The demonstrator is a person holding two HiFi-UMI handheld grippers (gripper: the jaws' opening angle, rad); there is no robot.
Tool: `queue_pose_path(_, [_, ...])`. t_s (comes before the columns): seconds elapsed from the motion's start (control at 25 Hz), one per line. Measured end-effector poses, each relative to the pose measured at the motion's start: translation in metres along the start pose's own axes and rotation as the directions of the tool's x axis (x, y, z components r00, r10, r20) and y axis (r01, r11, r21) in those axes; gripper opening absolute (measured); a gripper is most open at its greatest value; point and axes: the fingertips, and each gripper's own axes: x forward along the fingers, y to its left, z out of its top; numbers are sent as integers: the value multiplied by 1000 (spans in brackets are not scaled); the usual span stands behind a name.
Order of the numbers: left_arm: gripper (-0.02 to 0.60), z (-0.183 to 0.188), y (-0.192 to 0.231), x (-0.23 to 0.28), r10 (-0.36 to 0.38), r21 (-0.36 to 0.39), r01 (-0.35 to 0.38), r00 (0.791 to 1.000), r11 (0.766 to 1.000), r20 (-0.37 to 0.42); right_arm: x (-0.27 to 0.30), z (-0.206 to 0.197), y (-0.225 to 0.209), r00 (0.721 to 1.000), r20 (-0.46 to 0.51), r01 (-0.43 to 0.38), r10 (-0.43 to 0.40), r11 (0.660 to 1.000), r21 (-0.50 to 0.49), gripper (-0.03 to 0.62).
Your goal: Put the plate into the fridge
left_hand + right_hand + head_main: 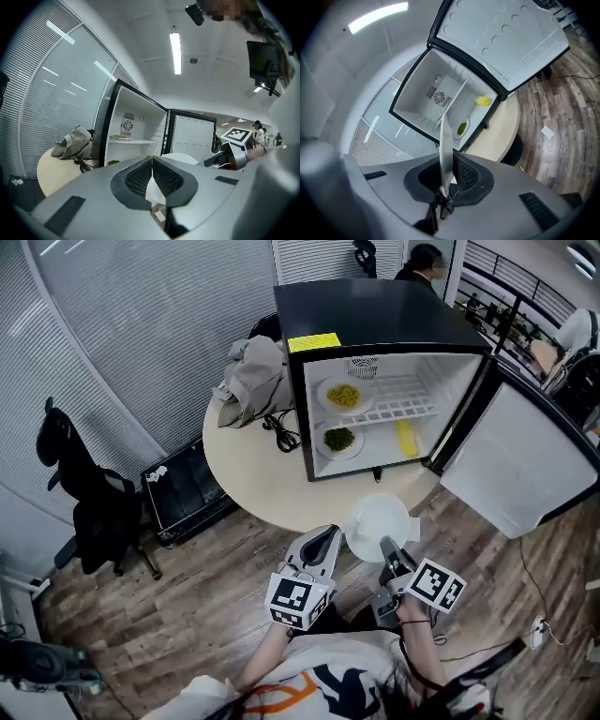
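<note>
As the head view laid the scene out for me, I counted two grippers, each carrying one marker cube patterned in black-and-white squares with no letters. The right gripper (388, 547) had its jaws clamped on the near rim of the plate (375, 521). In the right gripper view the plate stood edge-on between the pads and ran straight ahead of them. The left gripper (328, 534) had its jaws pressed together on nothing, with the plate just to the right of their tips; I could not tell whether they touched it. The plate was round, plain white and empty.

I counted three plates in all: the held one, and two ahead of both sets of jaws inside the single fridge (375, 310). The upper dish (344, 396) sat on the one wire shelf (408, 407) with yellow-green food. The lower dish (339, 439) sat beneath it with dark green food, and one yellow object (405, 438) lay to its right.

The fridge was black outside and white inside, and it stood on one round table (253, 474). Its door (516, 465) stood open ahead and to the right of the right jaws. One yellow label (314, 341) sat on the fridge's top front edge, its print too small for me to read.
</note>
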Motion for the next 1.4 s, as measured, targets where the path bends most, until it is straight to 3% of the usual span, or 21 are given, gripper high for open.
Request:
queue_pose_path(0.36, [14, -8, 6, 18, -25, -12, 24, 999, 1000, -31, 15, 13, -7, 1000, -7, 24, -24, 1000, 17, 31])
queue_pose_path(0.56, [14, -10, 19, 34, -9, -1, 9, 999, 1000, -52, 37, 25, -12, 1000, -16, -6, 7, 998, 57, 31])
queue_pose_path(1.4, [14, -6, 39, 152, 9, 15, -7, 993, 1000, -118, 131, 119, -69, 997, -71, 23, -12, 987, 161, 31])
